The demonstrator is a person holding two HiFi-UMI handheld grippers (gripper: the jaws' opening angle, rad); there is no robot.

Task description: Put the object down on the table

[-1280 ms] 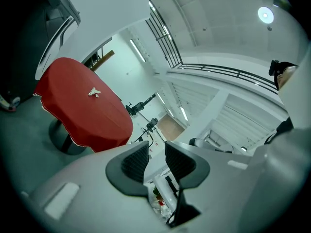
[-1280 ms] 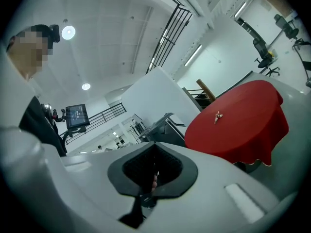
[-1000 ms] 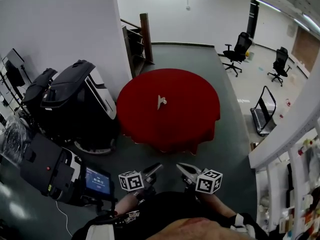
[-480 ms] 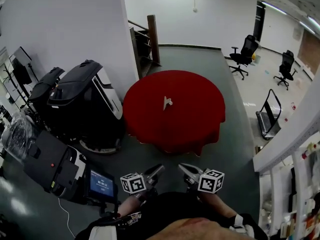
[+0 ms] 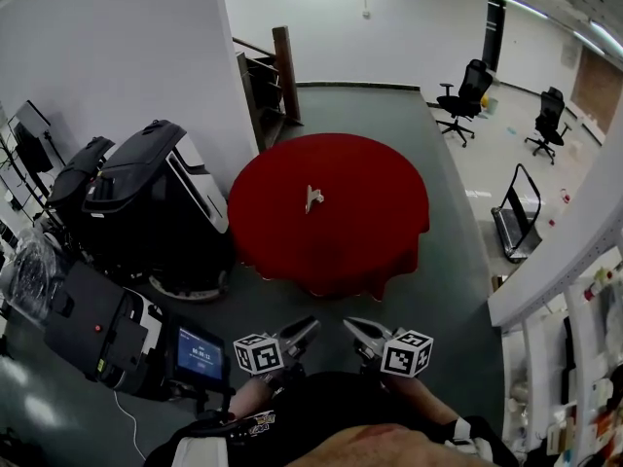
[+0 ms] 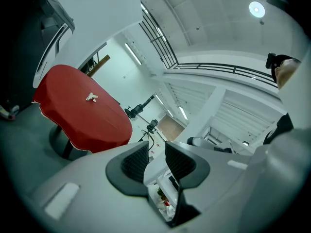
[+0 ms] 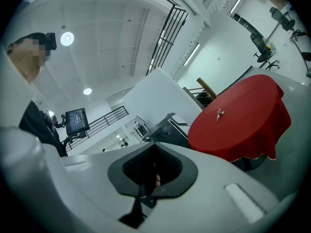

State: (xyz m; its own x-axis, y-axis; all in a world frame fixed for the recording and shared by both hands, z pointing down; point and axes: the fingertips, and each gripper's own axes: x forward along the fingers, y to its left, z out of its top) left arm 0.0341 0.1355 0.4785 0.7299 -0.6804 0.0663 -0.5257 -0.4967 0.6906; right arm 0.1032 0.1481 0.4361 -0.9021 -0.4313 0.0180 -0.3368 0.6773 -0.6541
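Red cloth drapes the round table [image 5: 328,212] in the head view; a small pale object [image 5: 313,198], possibly folded paper, lies near its middle, well apart from both grippers. Bulky black machines [image 5: 146,197] stand just left of the table, and office chairs [image 5: 465,95] stand beyond it. In the left gripper view, the left gripper [image 6: 156,154] has its ribbed dark pads apart, holding nothing. In the right gripper view, the right gripper [image 7: 154,171] has its pads pressed together
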